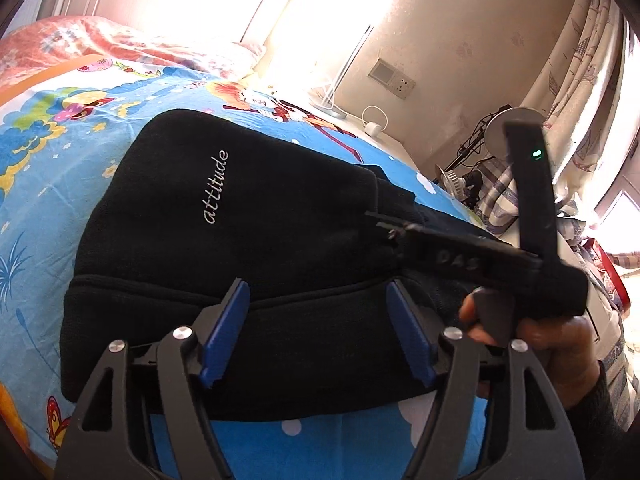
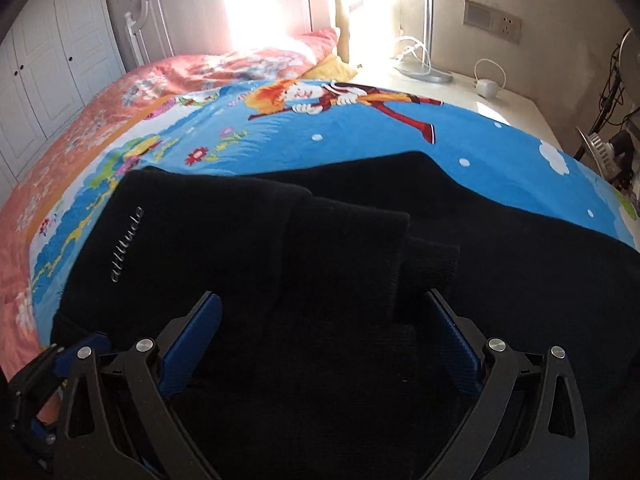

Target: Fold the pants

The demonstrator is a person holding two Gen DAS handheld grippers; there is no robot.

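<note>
I have both tools spread wide and gripping nothing, the left tool and right tool hovering low in frame over the black pants lying, seemingly already folded, mid-frame on the bed.
</note>
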